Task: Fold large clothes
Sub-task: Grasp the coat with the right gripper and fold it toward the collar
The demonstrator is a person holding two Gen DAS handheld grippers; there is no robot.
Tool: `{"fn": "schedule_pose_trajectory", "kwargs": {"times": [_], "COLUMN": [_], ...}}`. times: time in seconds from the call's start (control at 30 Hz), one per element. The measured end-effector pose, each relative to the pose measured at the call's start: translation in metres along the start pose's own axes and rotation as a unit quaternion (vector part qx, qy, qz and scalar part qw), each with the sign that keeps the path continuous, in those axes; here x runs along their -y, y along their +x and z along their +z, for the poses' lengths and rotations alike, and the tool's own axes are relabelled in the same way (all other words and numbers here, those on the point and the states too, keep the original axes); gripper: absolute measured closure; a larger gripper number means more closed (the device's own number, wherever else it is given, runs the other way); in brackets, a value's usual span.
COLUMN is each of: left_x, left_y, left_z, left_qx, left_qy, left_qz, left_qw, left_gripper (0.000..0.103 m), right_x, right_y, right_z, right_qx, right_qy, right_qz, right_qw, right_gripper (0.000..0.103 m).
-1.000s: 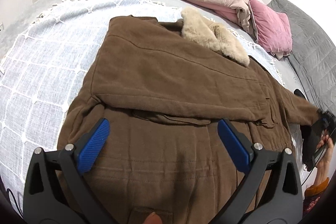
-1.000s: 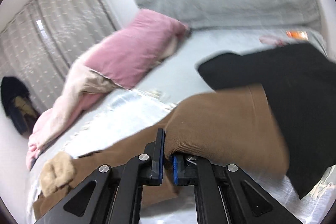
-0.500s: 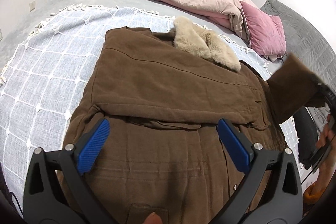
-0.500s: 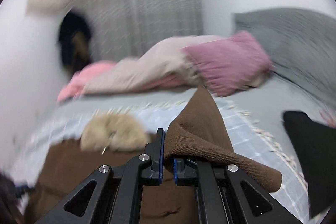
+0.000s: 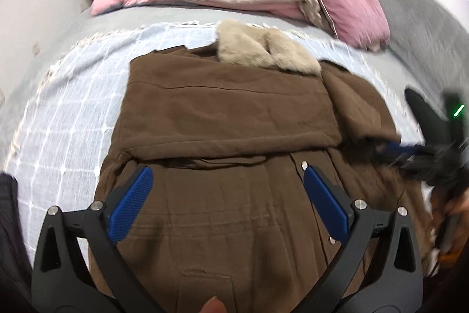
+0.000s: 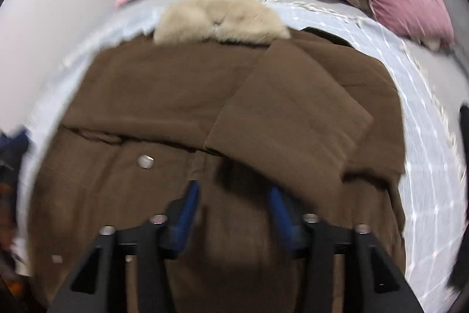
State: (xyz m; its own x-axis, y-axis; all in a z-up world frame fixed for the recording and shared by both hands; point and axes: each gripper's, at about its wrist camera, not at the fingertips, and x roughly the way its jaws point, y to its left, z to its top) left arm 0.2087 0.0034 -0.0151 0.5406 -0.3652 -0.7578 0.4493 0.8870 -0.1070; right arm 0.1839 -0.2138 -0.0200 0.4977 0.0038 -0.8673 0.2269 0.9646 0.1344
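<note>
R gripper (image 6: 233,204) jaws just opening, nothing between them: I drop the sleeve (image 6: 288,119) across the coat (image 6: 152,96) on the bed. L gripper (image 5: 227,203) hovers apart, empty. Both sleeves look in; body fold next.

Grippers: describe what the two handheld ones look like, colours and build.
Both the left gripper and the right gripper are black, angular open-frame linkages with silver pivot bolts and two fingers faced with textured blue pads. In the left wrist view, a green light glows on the right unit.
</note>
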Motion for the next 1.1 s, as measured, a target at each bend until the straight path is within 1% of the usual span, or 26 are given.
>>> {"fn": "schedule_pose_trajectory", "kwargs": {"times": [0.07, 0.17, 0.27, 0.33, 0.37, 0.4, 0.5, 0.53, 0.57, 0.63, 0.67, 0.7, 0.73, 0.77, 0.8, 0.83, 0.87, 0.9, 0.93, 0.97, 1.0, 1.03, 1.07, 1.1], "left_x": [0.018, 0.051, 0.091, 0.123, 0.139, 0.152, 0.191, 0.203, 0.212, 0.234, 0.241, 0.249, 0.258, 0.262, 0.266, 0.267, 0.265, 0.261, 0.257, 0.245, 0.237, 0.218, 0.203, 0.179], "left_y": [0.002, 0.009, 0.019, 0.031, 0.038, 0.045, 0.066, 0.073, 0.077, 0.088, 0.091, 0.093, 0.097, 0.098, 0.100, 0.100, 0.098, 0.090, 0.084, 0.070, 0.066, 0.056, 0.051, 0.047], "left_z": [0.003, 0.012, 0.017, 0.017, 0.015, 0.014, 0.005, 0.001, -0.002, -0.008, -0.009, -0.010, -0.010, -0.009, -0.006, -0.001, 0.003, 0.010, 0.014, 0.021, 0.025, 0.032, 0.036, 0.042], "left_qx": [-0.007, -0.020, -0.020, -0.020, -0.022, -0.023, -0.025, -0.022, -0.020, -0.017, -0.015, -0.013, -0.014, -0.017, -0.023, -0.027, -0.024, -0.010, 0.004, 0.025, 0.035, 0.048, 0.054, 0.055], "left_qy": [0.027, 0.066, 0.112, 0.157, 0.181, 0.202, 0.271, 0.297, 0.314, 0.351, 0.363, 0.375, 0.387, 0.392, 0.392, 0.383, 0.369, 0.347, 0.330, 0.297, 0.276, 0.235, 0.203, 0.154], "left_qz": [0.010, 0.015, 0.019, 0.023, 0.024, 0.025, 0.030, 0.033, 0.035, 0.039, 0.042, 0.044, 0.046, 0.046, 0.047, 0.040, 0.032, 0.022, 0.014, 0.002, -0.002, -0.007, -0.010, -0.011], "left_qw": [0.9996, 0.9975, 0.9934, 0.9871, 0.9829, 0.9787, 0.9617, 0.9542, 0.9486, 0.9353, 0.9306, 0.9257, 0.9207, 0.9187, 0.9185, 0.9225, 0.9284, 0.9374, 0.9438, 0.9545, 0.9605, 0.9707, 0.9777, 0.9865], "left_gripper": [0.001, 0.001, 0.001, 0.001, 0.001, 0.001, 0.001, 0.001, 0.001, 0.001, 0.003, 0.010, 0.027, 0.038, 0.061, 0.080, 0.086, 0.088, 0.088, 0.089, 0.090, 0.090, 0.090, 0.090], "right_x": [0.021, 0.060, 0.101, 0.124, 0.134, 0.144, 0.157, 0.160, 0.164, 0.173, 0.176, 0.181, 0.183, 0.187, 0.190, 0.192, 0.194, 0.195, 0.194, 0.193, 0.192, 0.192, 0.192, 0.192], "right_y": [-0.026, -0.048, -0.053, -0.050, -0.047, -0.043, -0.041, -0.044, -0.045, -0.049, -0.050, -0.050, -0.049, -0.048, -0.047, -0.047, -0.046, -0.046, -0.045, -0.045, -0.045, -0.046, -0.046, -0.046], "right_z": [-0.004, -0.011, -0.019, -0.021, -0.021, -0.021, -0.019, -0.019, -0.019, -0.021, -0.021, -0.022, -0.021, -0.021, -0.022, -0.023, -0.023, -0.024, -0.025, -0.025, -0.025, -0.026, -0.026, -0.027], "right_qx": [0.028, 0.065, 0.084, 0.095, 0.097, 0.093, 0.080, 0.084, 0.088, 0.091, 0.093, 0.094, 0.094, 0.093, 0.092, 0.092, 0.092, 0.091, 0.090, 0.089, 0.090, 0.090, 0.090, 0.090], "right_qy": [0.045, 0.115, 0.180, 0.223, 0.235, 0.242, 0.248, 0.248, 0.250, 0.259, 0.265, 0.273, 0.280, 0.288, 0.295, 0.300, 0.304, 0.305, 0.304, 0.302, 0.300, 0.298, 0.296, 0.296], "right_qz": [0.030, 0.052, 0.071, 0.084, 0.085, 0.072, 0.010, 0.007, 0.013, 0.035, 0.042, 0.048, 0.050, 0.053, 0.057, 0.060, 0.063, 0.063, 0.062, 0.060, 0.056, 0.052, 0.048, 0.046], "right_qw": [0.998, 0.990, 0.977, 0.966, 0.964, 0.963, 0.965, 0.965, 0.964, 0.961, 0.959, 0.956, 0.954, 0.952, 0.949, 0.948, 0.946, 0.946, 0.946, 0.947, 0.948, 0.949, 0.950, 0.950], "right_gripper": [0.034, 0.032, 0.032, 0.032, 0.032, 0.033, 0.035, 0.035, 0.035, 0.035, 0.035, 0.035, 0.035, 0.035, 0.035, 0.035, 0.035, 0.035, 0.035, 0.035, 0.035, 0.035, 0.035, 0.035]}}
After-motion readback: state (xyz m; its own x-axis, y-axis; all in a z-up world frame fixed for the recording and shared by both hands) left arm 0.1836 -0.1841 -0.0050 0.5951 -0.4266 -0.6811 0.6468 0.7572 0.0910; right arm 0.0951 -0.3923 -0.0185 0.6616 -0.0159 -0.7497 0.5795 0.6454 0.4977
